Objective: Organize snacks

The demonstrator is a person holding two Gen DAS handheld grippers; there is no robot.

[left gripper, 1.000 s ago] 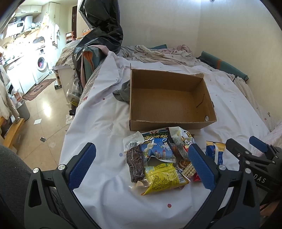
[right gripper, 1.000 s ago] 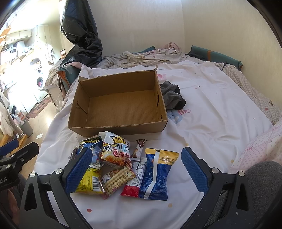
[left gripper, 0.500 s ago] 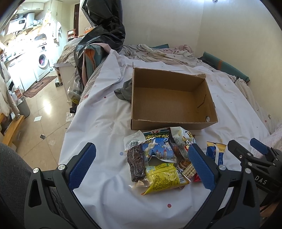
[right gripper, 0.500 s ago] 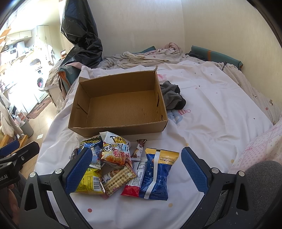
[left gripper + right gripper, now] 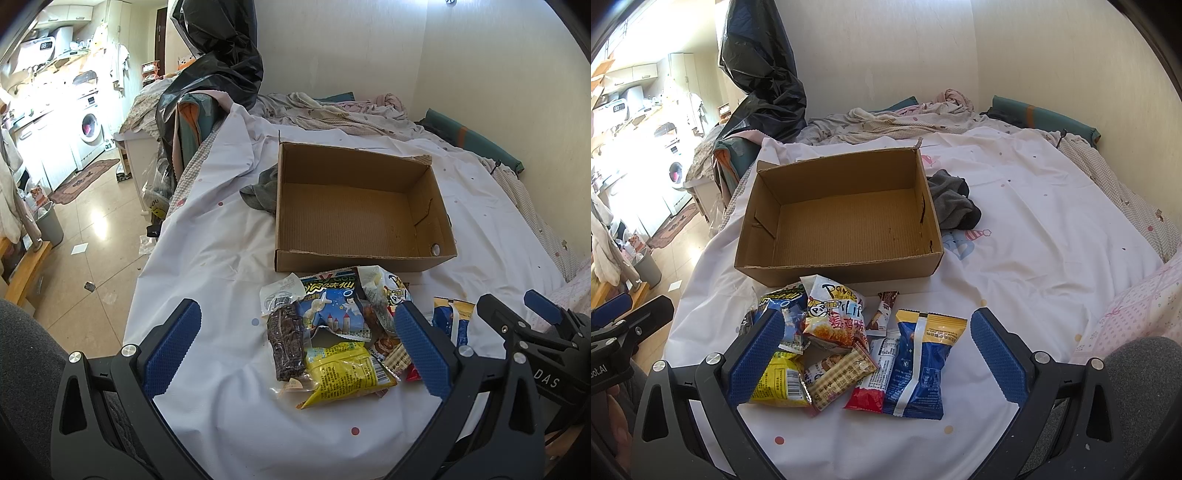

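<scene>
Jaws of both grippers, left [image 5: 295, 354] and right [image 5: 877, 358], remain wide and empty. Snacks [image 5: 849, 347] unmoved on bed, before empty box [image 5: 842, 221]. Nothing sorted yet.

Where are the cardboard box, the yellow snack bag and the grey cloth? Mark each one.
cardboard box [image 5: 846, 264], right wrist view, front wall.
yellow snack bag [image 5: 341, 373], left wrist view, middle of the pack.
grey cloth [image 5: 951, 203], right wrist view, middle of the bundle.
</scene>
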